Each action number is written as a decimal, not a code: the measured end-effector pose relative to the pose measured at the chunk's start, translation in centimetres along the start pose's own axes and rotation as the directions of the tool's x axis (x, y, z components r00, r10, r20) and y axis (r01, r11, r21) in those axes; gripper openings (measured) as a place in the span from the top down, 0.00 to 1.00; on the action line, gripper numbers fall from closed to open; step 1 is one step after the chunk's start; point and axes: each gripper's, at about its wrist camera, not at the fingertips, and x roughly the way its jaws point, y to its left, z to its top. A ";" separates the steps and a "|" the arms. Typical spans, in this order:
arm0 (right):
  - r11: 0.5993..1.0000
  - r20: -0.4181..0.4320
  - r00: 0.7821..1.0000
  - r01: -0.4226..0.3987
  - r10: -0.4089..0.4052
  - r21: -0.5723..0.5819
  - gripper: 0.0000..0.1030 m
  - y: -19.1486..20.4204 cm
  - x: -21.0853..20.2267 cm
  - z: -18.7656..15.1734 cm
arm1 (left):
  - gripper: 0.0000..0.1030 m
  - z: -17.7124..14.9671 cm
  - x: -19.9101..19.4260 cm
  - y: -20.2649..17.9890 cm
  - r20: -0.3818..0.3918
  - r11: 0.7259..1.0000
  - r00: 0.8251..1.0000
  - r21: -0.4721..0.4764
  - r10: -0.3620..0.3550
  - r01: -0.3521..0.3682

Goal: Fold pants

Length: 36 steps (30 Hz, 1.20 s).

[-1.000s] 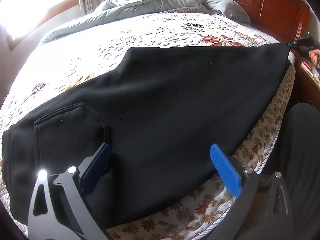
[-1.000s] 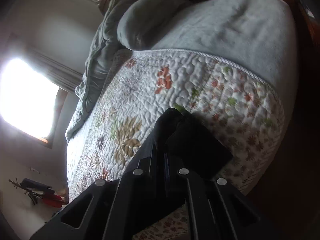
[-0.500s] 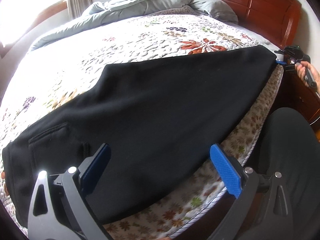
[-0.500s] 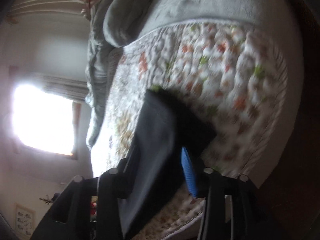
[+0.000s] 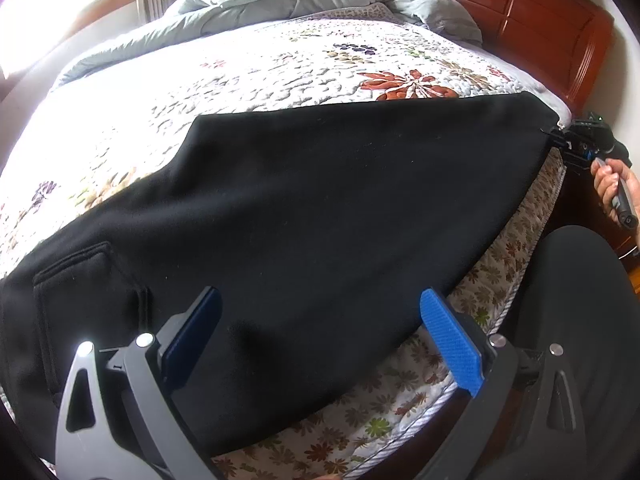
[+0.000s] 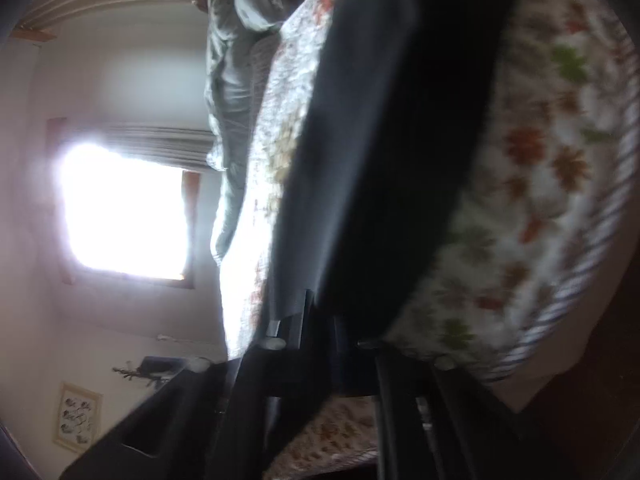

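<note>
The pants [image 5: 320, 216] lie across the quilt [image 5: 260, 68] along its near edge; the duvet [image 5: 280, 0] is bunched behind, against the headboard [image 5: 540, 20].

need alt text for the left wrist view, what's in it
Black pants lie spread flat across a flowered quilt on a bed. The open left gripper hovers over their near edge, while the right gripper pinches the far end.
</note>
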 end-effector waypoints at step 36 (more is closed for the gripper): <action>0.997 0.233 0.971 0.058 -0.046 -0.049 0.95 -1.0 -7.1 8.7 | 0.02 -0.6 1.3 -0.1 -0.006 1.000 1.000 -0.017 -0.001 0.001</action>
